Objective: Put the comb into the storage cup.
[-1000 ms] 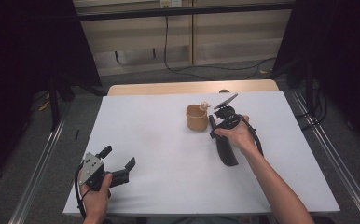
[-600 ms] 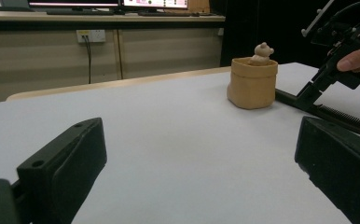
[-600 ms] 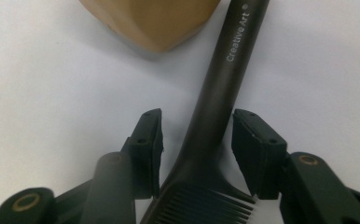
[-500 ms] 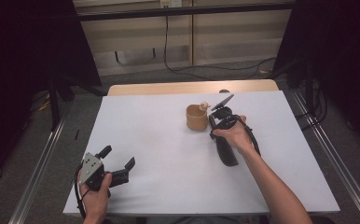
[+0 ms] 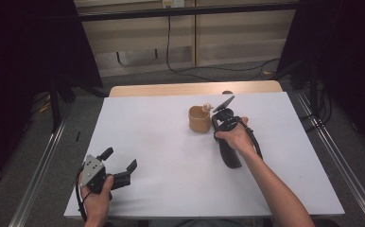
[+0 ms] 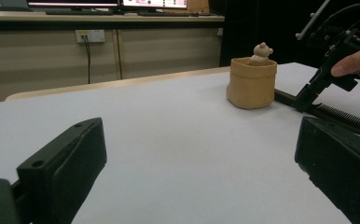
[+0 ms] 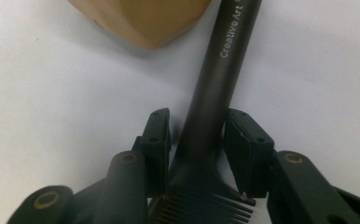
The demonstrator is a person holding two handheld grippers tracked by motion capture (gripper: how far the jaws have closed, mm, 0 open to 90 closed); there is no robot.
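At the bottom left of the high view we see the left gripper (image 5: pixel 124 171) resting on the white worktop (image 5: pixel 161 156), its jaws spread wide with nothing between them. It sits well apart from the action.

Right of centre in the same view, the right gripper (image 5: pixel 222 128) points down at the worktop, held by the right hand (image 5: pixel 235 138). In the right gripper view, its two jaws rise from the bottom edge and stand on either side of a dark comb (image 7: pixel 215 88). The jaws have just been closing. The left one seems to touch the handle and the right one sits just beside it, though we cannot be sure the pads press yet.

The comb lies flat, its long axis running from the teeth at the bottom of that view up to the handle tip at the top. So the jaws straddle it across its width, near where handle meets teeth.

Beyond it, at the top left of that view, stands a tan cup (image 7: pixel 141 21), just beside the handle. A small bear figure (image 6: pixel 261 52) peeks from it.

We count one comb, one cup, one figure, two grippers.
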